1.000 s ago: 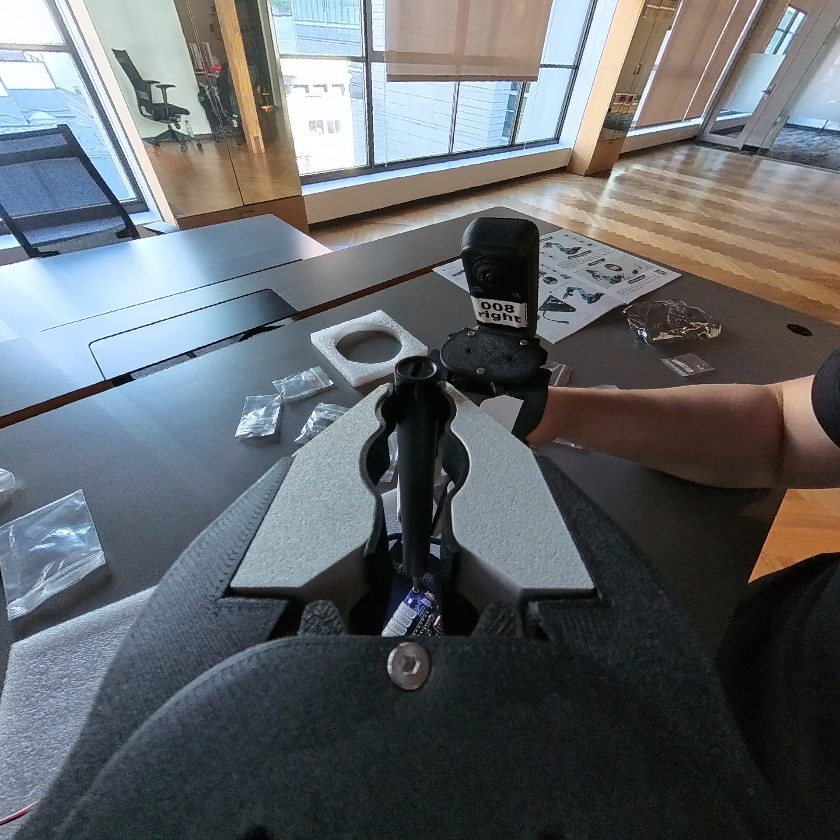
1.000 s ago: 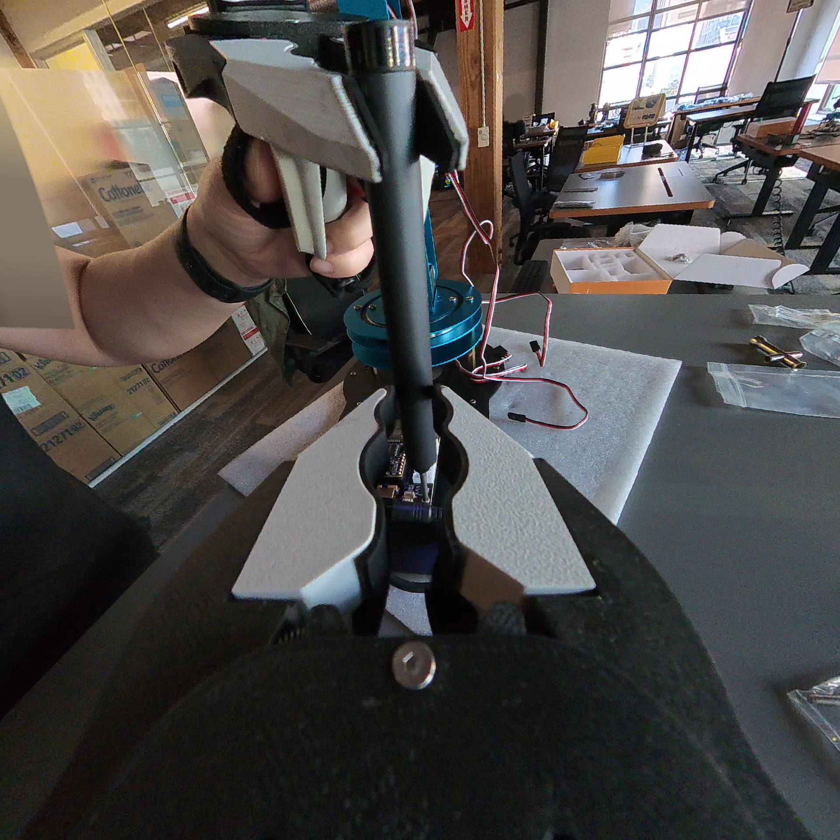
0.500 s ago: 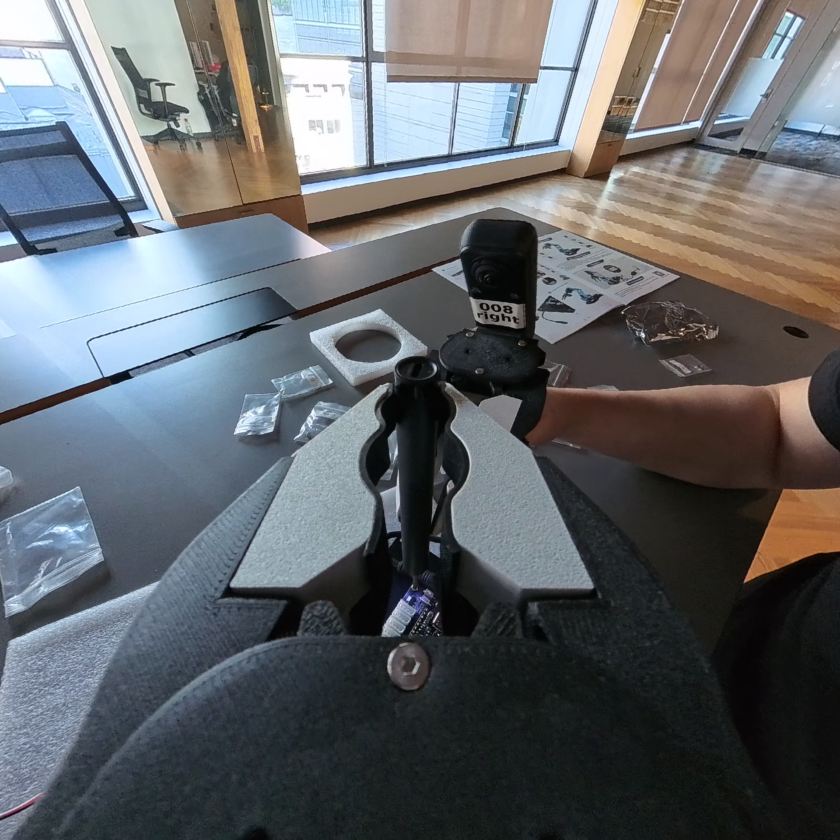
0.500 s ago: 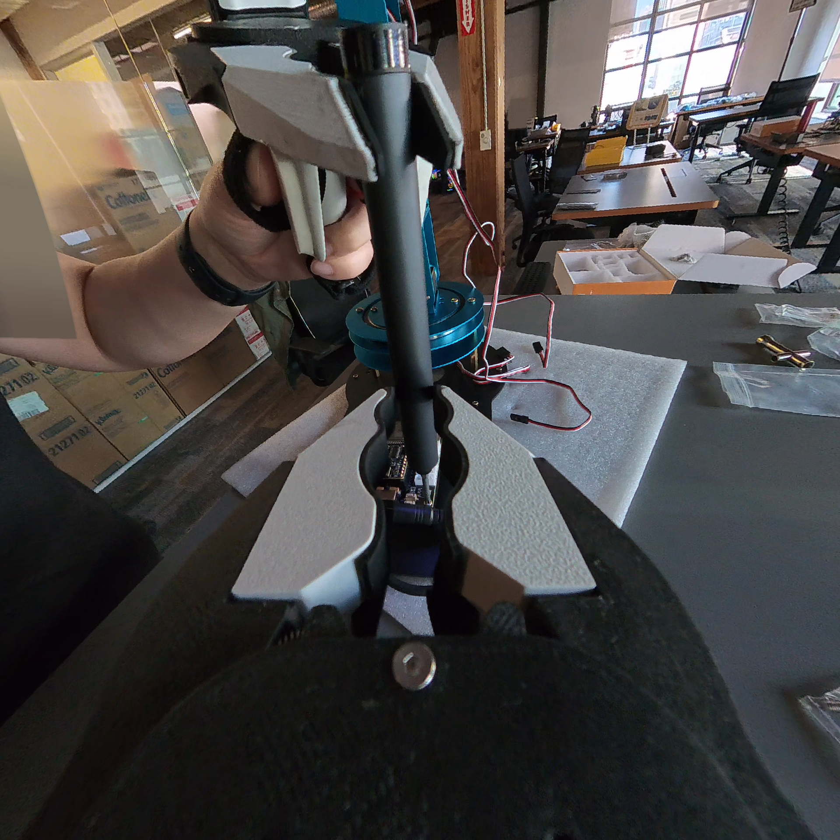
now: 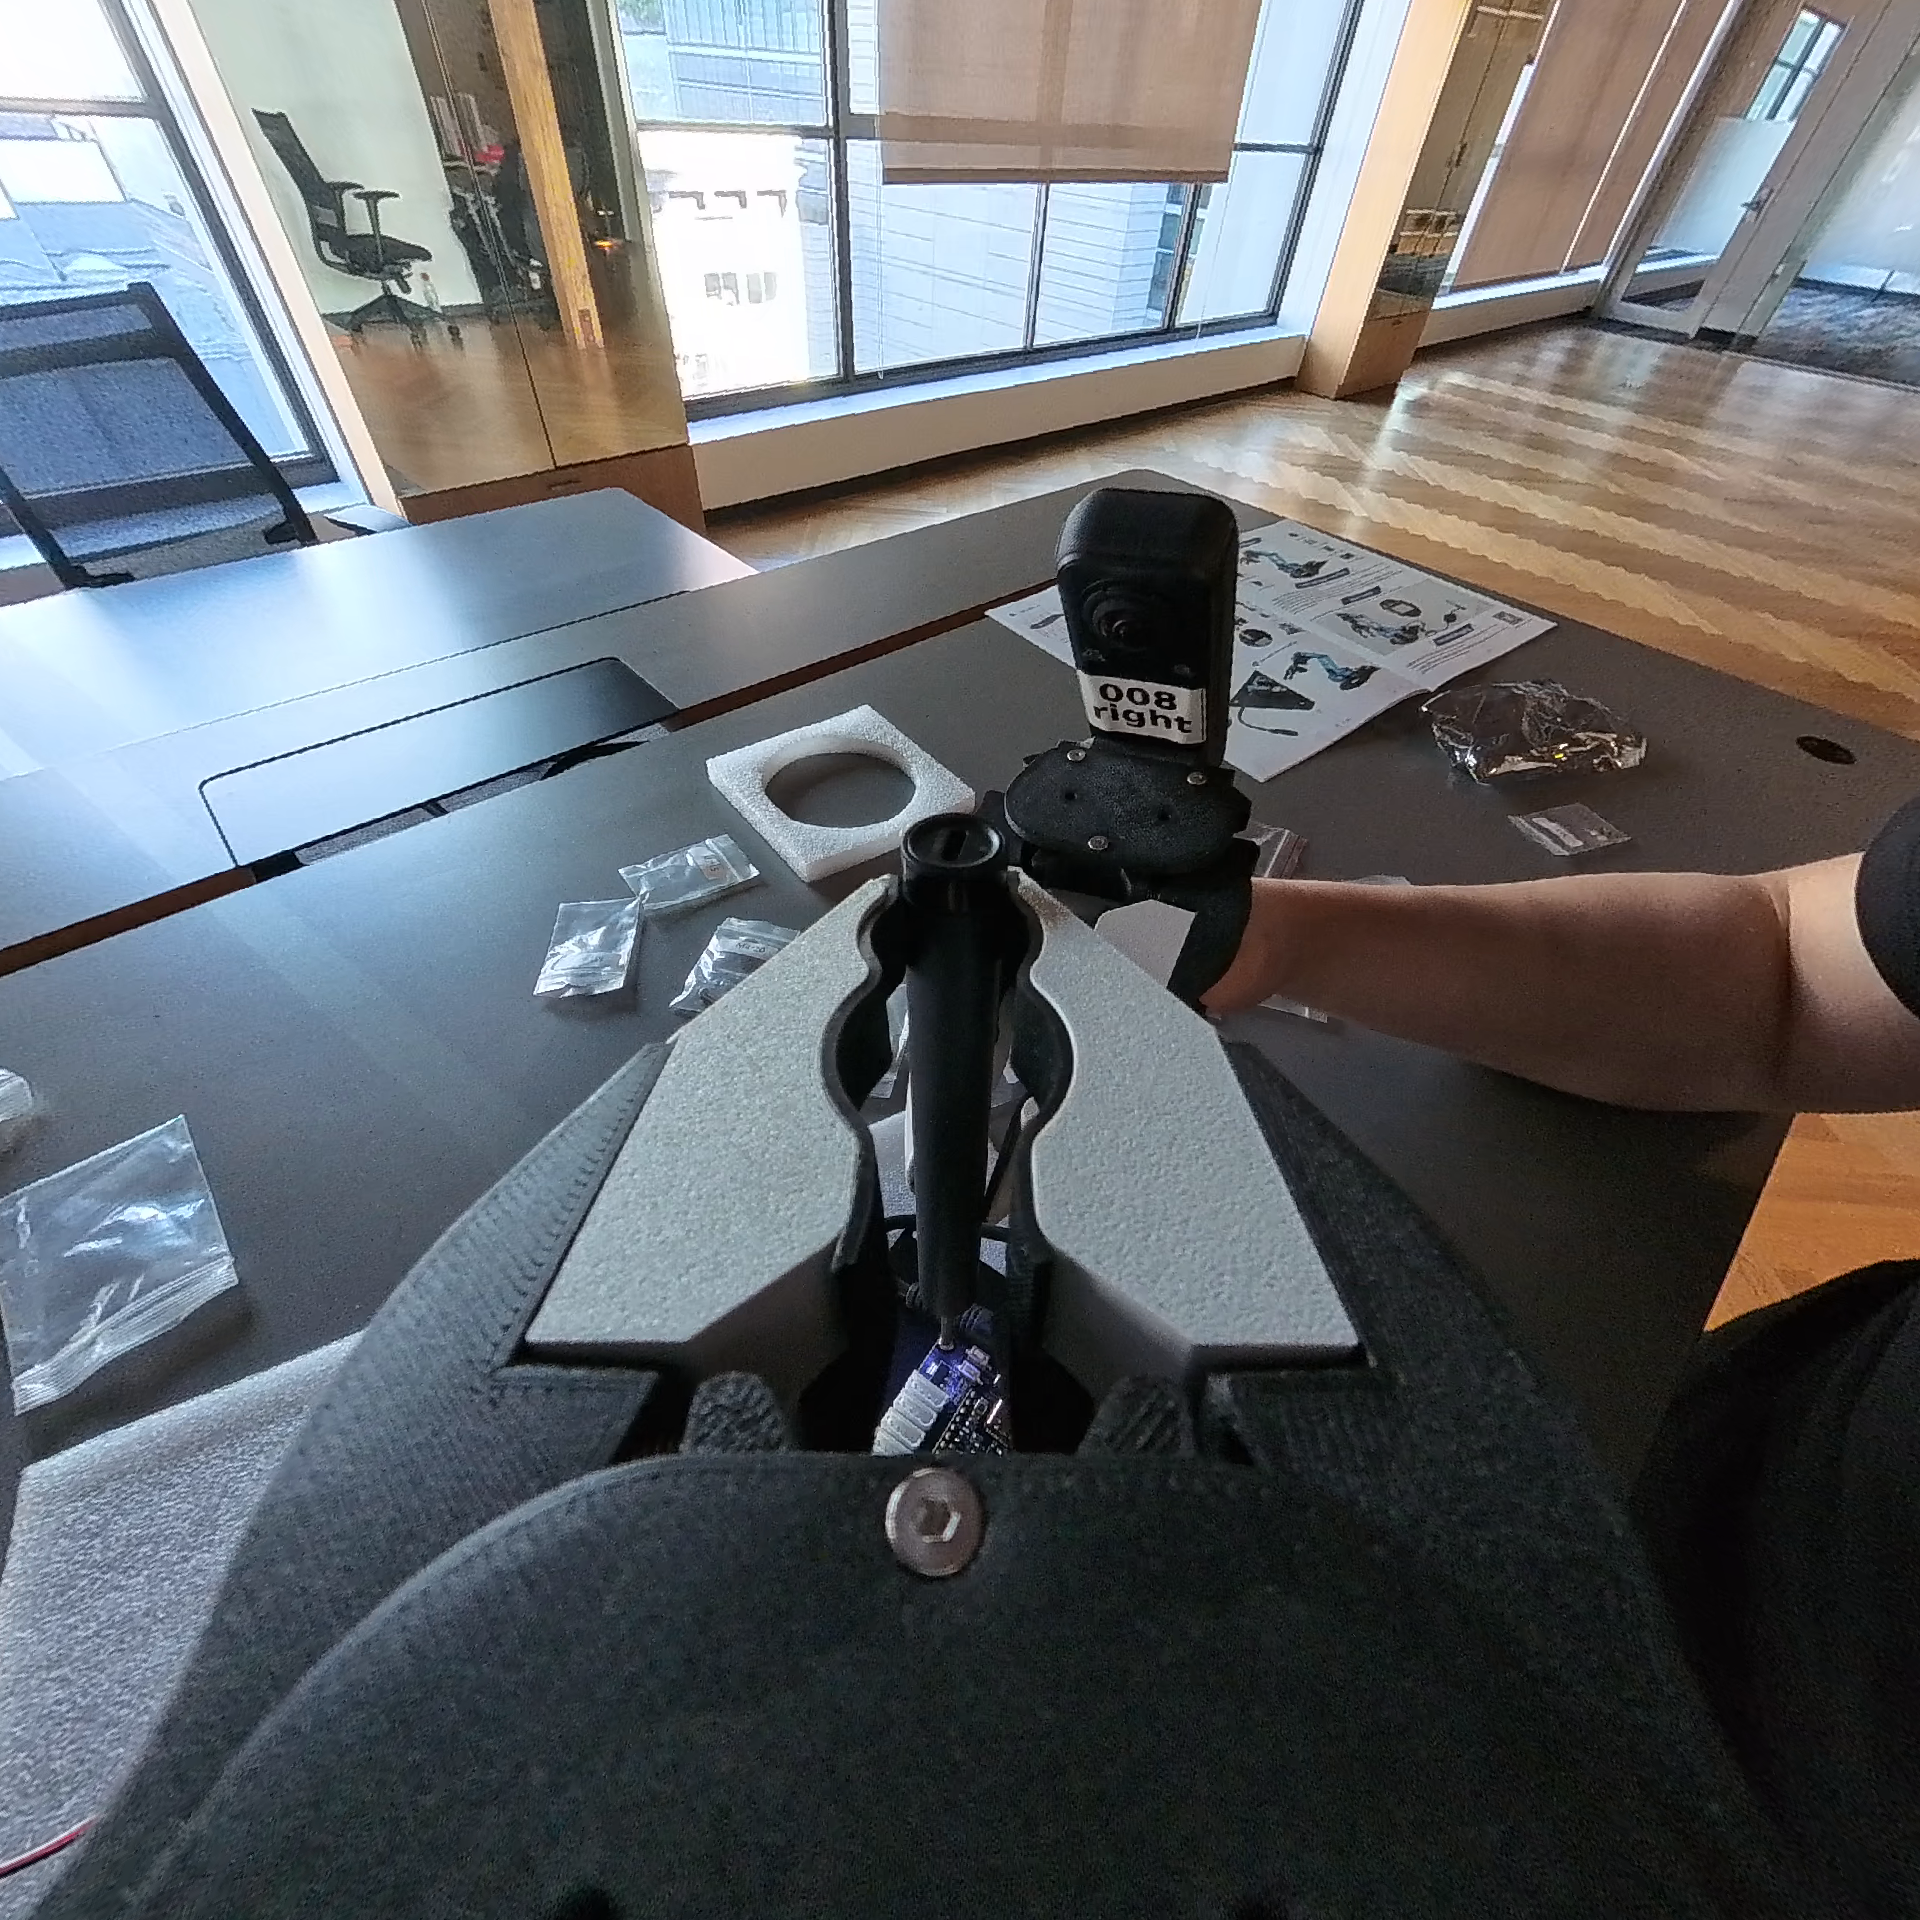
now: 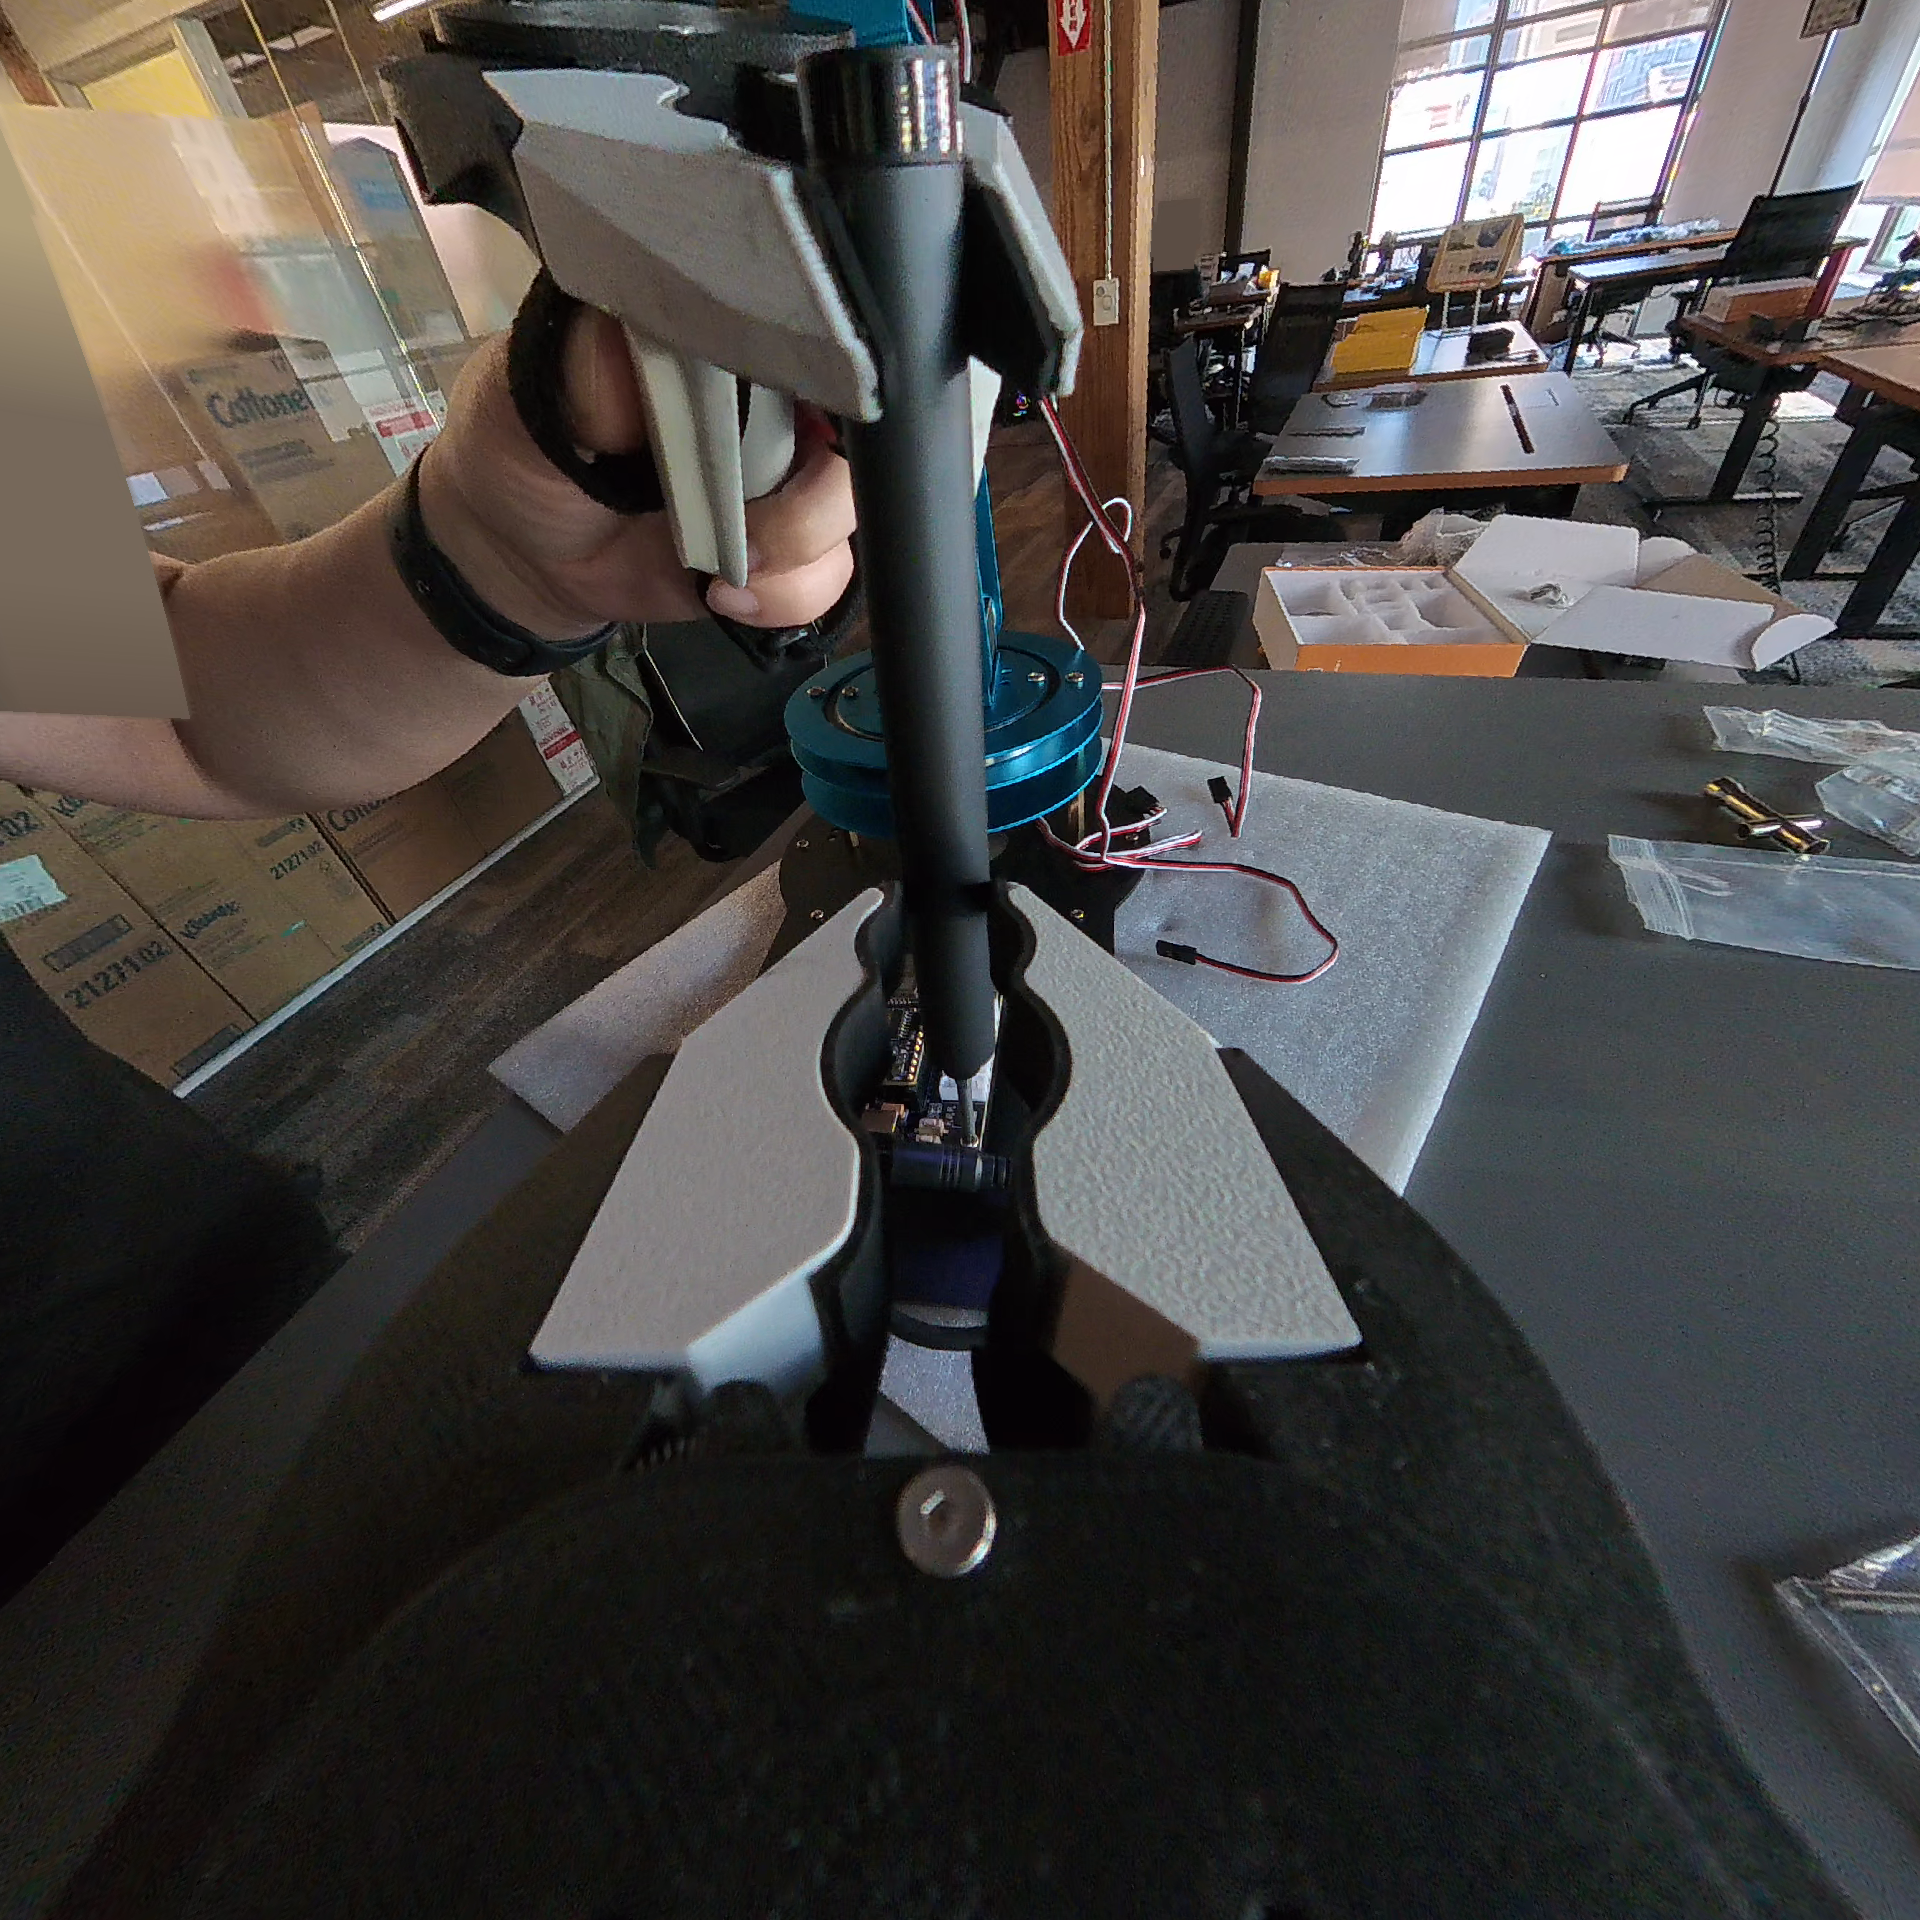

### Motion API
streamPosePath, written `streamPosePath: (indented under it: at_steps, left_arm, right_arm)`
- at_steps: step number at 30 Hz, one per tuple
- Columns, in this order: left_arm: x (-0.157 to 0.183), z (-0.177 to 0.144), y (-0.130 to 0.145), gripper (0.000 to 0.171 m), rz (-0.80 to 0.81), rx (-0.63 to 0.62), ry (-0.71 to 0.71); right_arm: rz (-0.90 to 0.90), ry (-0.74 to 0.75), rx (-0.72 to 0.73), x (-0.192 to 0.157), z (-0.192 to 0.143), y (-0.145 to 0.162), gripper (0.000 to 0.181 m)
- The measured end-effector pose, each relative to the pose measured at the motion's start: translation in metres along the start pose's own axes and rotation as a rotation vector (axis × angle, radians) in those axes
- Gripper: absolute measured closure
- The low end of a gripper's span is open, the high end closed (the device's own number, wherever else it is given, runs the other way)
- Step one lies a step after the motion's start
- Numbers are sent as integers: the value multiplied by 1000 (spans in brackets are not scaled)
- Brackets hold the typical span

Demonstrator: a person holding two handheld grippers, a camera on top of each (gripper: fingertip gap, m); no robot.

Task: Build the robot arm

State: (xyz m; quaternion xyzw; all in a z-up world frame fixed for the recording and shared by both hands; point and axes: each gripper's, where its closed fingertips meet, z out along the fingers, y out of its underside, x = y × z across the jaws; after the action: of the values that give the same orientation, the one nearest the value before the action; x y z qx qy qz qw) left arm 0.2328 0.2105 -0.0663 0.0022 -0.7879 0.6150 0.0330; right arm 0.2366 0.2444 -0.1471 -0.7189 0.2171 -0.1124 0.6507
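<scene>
Black screwdriver (image 5: 943, 1081) clamped upright near its top by the left gripper (image 5: 948, 904), bit down on a blue circuit board (image 5: 951, 1397).

Lower shaft of the screwdriver (image 6: 925, 582) seen between the 2 white fingers (image 6: 1174, 1164) of the right gripper (image 6: 943, 914), narrowly parted on either side of the circuit board (image 6: 914, 1049); cannot tell whether gripping the board or merely flanking it. Just behind the board, a blue round servo base (image 6: 1039, 748) with red, white and black wires (image 6: 1247, 925) trailing across a white foam sheet (image 6: 1403, 935) on the dark grey table (image 6: 1662, 1195). Farther out: small clear plastic bags (image 5: 592, 945), a square foam piece with a round hole (image 5: 842, 790), an open instruction booklet (image 5: 1382, 644), crumpled foil packaging (image 5: 1527, 732), a brass cross wrench (image 6: 1756, 826), an open orange box (image 6: 1382, 623).
</scene>
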Motion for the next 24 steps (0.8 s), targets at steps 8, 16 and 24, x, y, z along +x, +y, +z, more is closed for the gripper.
streamPosePath:
  at_steps: [8, 16, 24]
  left_arm:
    - [0, -1, 0, 155, 0, 0, -1]
    - [-2, -1, 0, 155, -14, 5, -17]
    - [-1, -29, -41, 155, 94, 73, -98]
  right_arm:
    - [-13, 3, 6, 0, 0, 0, 165]
    - [2, -2, 13, 0, 1, -1, 165]
    - [-42, 9, 105, -7, 8, -44, 165]
